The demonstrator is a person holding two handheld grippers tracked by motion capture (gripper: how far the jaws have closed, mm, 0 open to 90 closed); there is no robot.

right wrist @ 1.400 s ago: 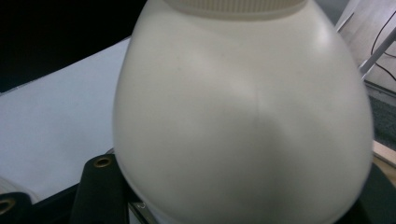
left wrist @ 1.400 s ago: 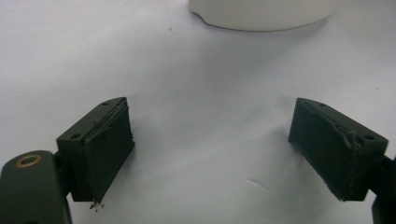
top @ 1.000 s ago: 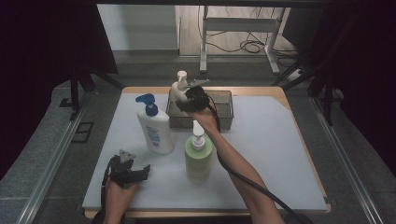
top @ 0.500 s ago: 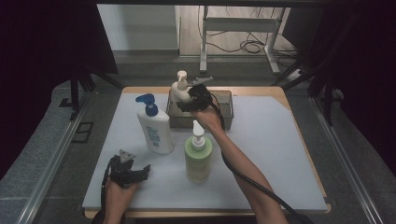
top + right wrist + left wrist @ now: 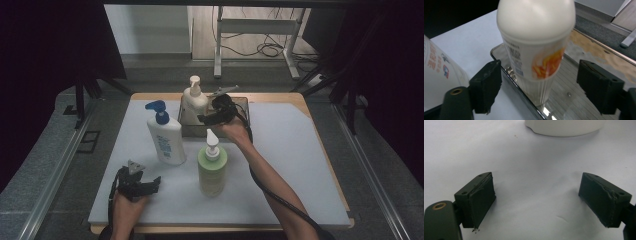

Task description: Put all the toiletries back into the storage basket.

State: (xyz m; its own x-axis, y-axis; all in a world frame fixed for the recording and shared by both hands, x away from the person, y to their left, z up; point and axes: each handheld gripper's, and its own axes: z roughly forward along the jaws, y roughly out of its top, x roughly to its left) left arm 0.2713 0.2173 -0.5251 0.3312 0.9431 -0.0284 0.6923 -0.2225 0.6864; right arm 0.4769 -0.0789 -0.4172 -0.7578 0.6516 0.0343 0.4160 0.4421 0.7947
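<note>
A cream pump bottle (image 5: 194, 99) stands upright in the near left corner of a dark clear tray (image 5: 242, 106) at the back of the table. My right gripper (image 5: 206, 116) is open just beside it. In the right gripper view the cream bottle (image 5: 536, 42) stands between the spread jaws, apart from both, and my right gripper (image 5: 541, 85) holds nothing. My left gripper (image 5: 151, 184) rests open at the front left over bare white table. In the left gripper view my left gripper (image 5: 546, 202) has nothing between its pads.
A white bottle with a blue pump (image 5: 165, 136) stands left of the tray, and its base (image 5: 564, 126) lies ahead of the left jaws. A green bottle with a white pump (image 5: 212, 169) stands mid-table, close under the right forearm. The white mat (image 5: 300, 165) is open at right.
My right gripper has drawn back a little from the cream bottle, toward the person. The left gripper and the bottles have stayed in place.
</note>
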